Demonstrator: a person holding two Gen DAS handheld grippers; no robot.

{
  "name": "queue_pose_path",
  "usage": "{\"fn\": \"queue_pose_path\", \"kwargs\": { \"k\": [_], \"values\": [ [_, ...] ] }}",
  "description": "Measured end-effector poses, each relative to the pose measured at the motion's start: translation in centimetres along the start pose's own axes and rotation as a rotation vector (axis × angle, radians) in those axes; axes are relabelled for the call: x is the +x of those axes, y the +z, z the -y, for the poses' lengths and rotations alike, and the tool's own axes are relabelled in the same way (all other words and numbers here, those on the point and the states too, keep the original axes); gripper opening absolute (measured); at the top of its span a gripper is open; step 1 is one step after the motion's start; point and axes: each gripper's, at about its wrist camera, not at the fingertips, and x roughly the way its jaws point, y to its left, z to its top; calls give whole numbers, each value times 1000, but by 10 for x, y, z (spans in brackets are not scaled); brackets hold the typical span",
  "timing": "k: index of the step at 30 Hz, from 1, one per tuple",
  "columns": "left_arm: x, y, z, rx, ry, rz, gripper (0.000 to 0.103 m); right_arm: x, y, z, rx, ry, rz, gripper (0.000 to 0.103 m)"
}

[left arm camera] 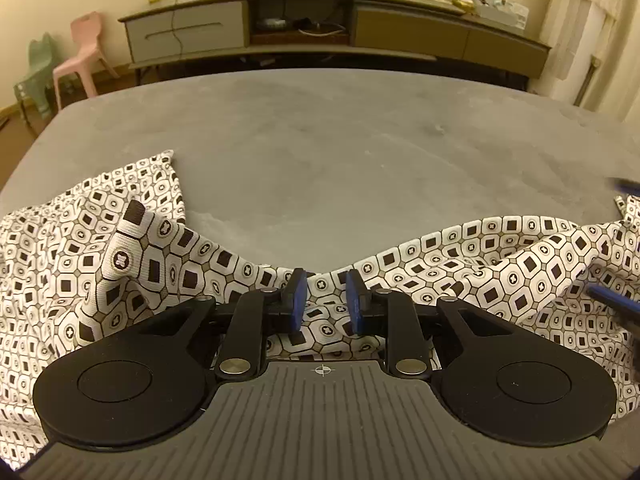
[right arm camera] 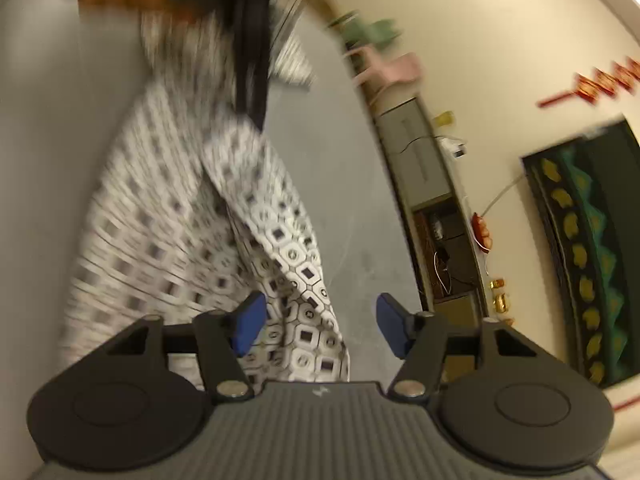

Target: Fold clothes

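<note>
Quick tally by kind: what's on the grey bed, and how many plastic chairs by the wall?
White, black-patterned knit garment on the grey bed: 1
Pink plastic chair: 1
Green plastic chair: 1
Total: 3

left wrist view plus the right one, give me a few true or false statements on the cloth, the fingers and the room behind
1. The patterned cloth lies on a grey surface. True.
2. The right gripper clamps the cloth. False: its fingers stand apart, nothing pinched.
3. A pink chair stands at the far left. True.
4. The cloth is plain blue. False: white with dark squares.
5. The left gripper has fingers close together over the cloth. True.
</note>
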Motion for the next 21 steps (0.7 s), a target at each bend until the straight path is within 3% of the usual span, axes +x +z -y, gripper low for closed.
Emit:
{"fn": "queue_pose_path", "kwargs": {
  "k": [1, 2, 8, 14, 15, 19, 21],
  "values": [
    [0, 0, -2, -4, -6, 0, 13, 13, -1, -2, -42, 10, -32, 10],
    [1, 1, -4, -10, -12, 0, 13, 18, -2, -5, -74, 18, -52, 4],
    [0, 5, -16, -75, -50, -12, 13, -33, -9, -28, -124, -40, 37, 1],
    [-4, 2, -11, -119, -31, -16, 5, -126, -13, -104, -232, -67, 99, 1],
    [-4, 1, -9, -117, -26, -19, 4, -142, -11, -116, -215, -39, 104, 1],
    [-4, 1, -5, -85, 14, -19, 4, -200, -9, -161, -72, 236, 109, 1],
    [-5, 1, -5, -82, 20, -22, 4, -212, -13, -173, 3, 308, 99, 2]
  ]
}}
